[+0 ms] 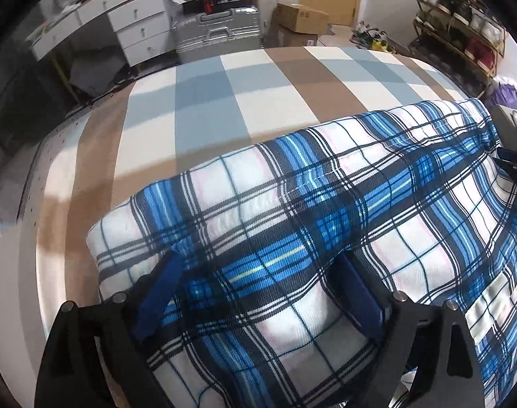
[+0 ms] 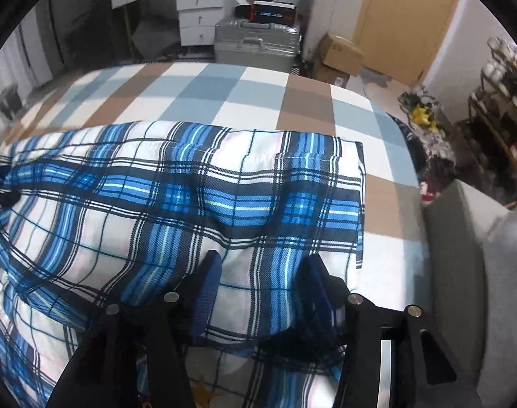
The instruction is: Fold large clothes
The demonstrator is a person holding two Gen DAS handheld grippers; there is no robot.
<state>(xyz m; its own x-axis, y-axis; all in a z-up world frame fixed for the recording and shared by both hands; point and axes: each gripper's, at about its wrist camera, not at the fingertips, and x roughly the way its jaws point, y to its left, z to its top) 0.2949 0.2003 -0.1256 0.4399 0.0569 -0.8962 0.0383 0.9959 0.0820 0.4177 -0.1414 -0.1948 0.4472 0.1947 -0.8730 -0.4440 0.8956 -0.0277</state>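
I have the plaid garment (image 1: 326, 204) lying across the near part of the checked bedspread (image 1: 207, 102), already doubled over, so that its far fold runs roughly parallel to the bedspread's far edge – a sensible place, I judge, since the flat spread gives me room beyond the cloth for squaring it up. My left gripper (image 1: 258, 292) stands over the garment's left end with its blue pads spread wide and cloth lying loose between them; nothing is pinched there, so I read it as open. My right gripper (image 2: 262, 282) is at the garment's right end, near the corner where the dark-edged hem (image 2: 360, 204) drops toward me. Its pads sit about half apart with plaid bunched between them and a dark fold under the right-hand pad – whether they actually press the cloth I cannot tell. Holding one end while the other lies free would fit smoothing a finished fold before the next. Off the bedspread's far side stand a silver suitcase (image 2: 258, 44) and white drawers (image 2: 197, 13), well apart from the garment.
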